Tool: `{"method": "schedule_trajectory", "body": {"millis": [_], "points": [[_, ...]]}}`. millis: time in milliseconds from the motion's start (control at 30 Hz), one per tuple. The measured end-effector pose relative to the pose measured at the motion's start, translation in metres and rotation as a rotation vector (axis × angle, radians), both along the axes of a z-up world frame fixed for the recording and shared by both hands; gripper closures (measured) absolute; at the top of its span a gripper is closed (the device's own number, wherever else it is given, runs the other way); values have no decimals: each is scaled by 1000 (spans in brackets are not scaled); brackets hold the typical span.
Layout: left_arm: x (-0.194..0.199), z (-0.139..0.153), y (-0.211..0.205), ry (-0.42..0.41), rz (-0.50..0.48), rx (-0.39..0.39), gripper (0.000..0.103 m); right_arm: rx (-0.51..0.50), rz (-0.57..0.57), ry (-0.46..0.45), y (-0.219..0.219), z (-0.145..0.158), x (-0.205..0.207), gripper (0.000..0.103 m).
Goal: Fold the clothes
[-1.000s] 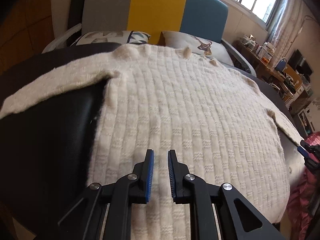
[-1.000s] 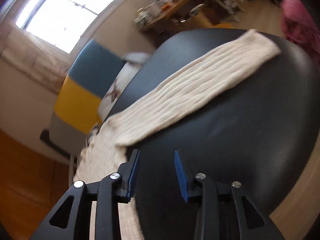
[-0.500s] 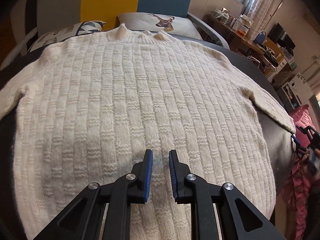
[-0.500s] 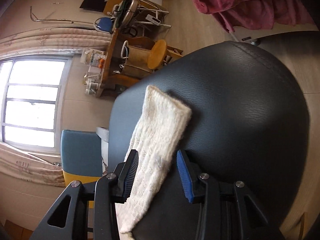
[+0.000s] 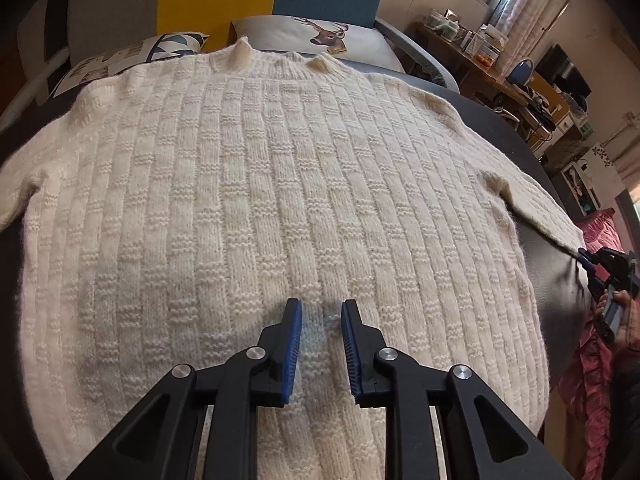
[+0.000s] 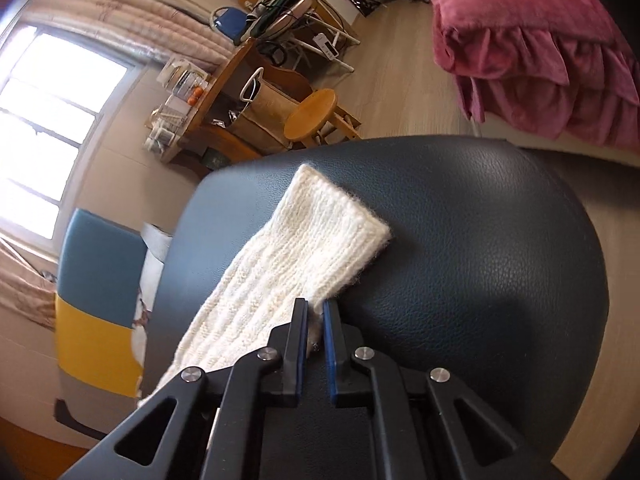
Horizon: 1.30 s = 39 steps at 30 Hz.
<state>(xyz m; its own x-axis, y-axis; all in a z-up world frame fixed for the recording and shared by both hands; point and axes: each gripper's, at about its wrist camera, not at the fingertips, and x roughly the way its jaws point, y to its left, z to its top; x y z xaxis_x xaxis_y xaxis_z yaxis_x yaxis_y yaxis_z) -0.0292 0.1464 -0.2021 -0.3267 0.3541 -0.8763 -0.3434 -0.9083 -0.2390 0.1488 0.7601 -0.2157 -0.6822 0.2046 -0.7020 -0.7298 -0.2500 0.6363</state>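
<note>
Dark leather-look table [image 6: 500, 240], rounded at the rim, fills both views; a sofa with cushions sits behind it, a desk and stool [image 6: 312, 114] beyond, a pink bedspread [image 6: 540, 48] to one side. Cream knit sweater [image 5: 260, 184] lies flat, collar toward the sofa, sleeves spread out sideways. Judged soft, thick and limp, light enough for one pinch, though the loose knit will likely stretch and sag if lifted by a corner. Right gripper [image 6: 316, 312] is closed on the sleeve [image 6: 304, 248] edge just back from the cuff, knit pinched between the pads: a sound place to hold. Left gripper [image 5: 320, 316] hovers over the lower body, jaws narrow and opening, nothing between them. Sleeve end lies well inside the table rim; bare top around it gives room to carry it inward across the body.
</note>
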Motion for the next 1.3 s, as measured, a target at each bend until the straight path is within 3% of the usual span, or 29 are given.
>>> {"method": "schedule_trajectory", "body": {"millis": [233, 467, 567, 667, 733, 833, 900, 1067, 1233, 1300], "points": [[-3, 2, 2, -11, 9, 12, 81, 34, 101, 97, -11, 18, -20, 99], [-24, 17, 1, -28, 22, 79, 75, 102, 322, 175, -49, 62, -90, 102], [-39, 25, 3, -44, 29, 118, 71, 90, 366, 206, -70, 72, -114, 101], [-50, 35, 8, -32, 23, 135, 70, -4, 281, 288, -70, 68, -95, 98], [-54, 43, 11, -11, 11, 137, 68, -20, 215, 266, -63, 64, -70, 77], [-53, 45, 12, 12, -17, 125, 62, -58, 88, 202, -46, 54, -23, 73], [-53, 41, 12, 11, -25, 115, 61, -95, 11, 156, -32, 39, 1, 62], [-52, 22, 9, -34, -8, 99, 60, -197, -82, 158, -7, -6, 15, 61], [-50, 15, 6, -58, 11, 85, 60, -140, -152, 220, -3, -18, 6, 63], [-50, 14, 4, -57, 13, 73, 59, -98, -113, 193, -4, -15, -4, 63]]}}
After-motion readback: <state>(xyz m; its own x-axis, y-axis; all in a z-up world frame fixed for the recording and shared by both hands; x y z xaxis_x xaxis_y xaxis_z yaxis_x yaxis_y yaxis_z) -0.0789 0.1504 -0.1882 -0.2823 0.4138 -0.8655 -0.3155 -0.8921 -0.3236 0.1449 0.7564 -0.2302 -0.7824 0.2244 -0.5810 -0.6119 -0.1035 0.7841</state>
